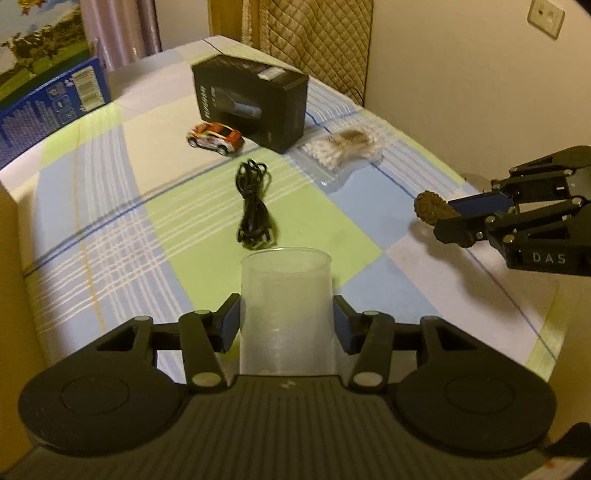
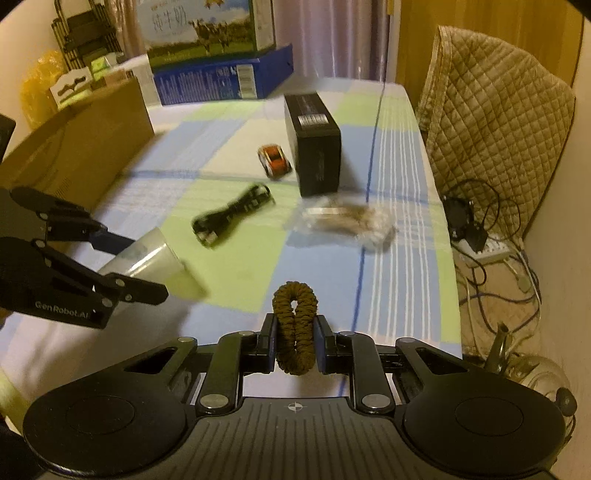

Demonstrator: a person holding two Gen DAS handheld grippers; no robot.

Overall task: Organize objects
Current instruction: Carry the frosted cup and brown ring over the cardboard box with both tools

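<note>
Early in the tidying, judging by the spread; clear plastic cup (image 1: 286, 310) clamped between the pads of the left gripper (image 1: 286, 325), lifted and tilted over the checked tablecloth (image 1: 110, 229); brown braided hair tie (image 2: 294, 328) pinched upright in the right gripper (image 2: 294, 345), jaws nearly closed on it, well apart from the cup. Left lying on the cloth: coiled black cable (image 1: 255, 206), toy car (image 1: 215, 138) just beside a black box (image 1: 251, 99), bag of cotton swabs (image 1: 341, 149). Readable: "DAS" on the right gripper's body, "GenRobot.AI" on the left's; Chinese characters on a milk carton (image 2: 207, 26) behind; black box lettering too blurred to read.
</note>
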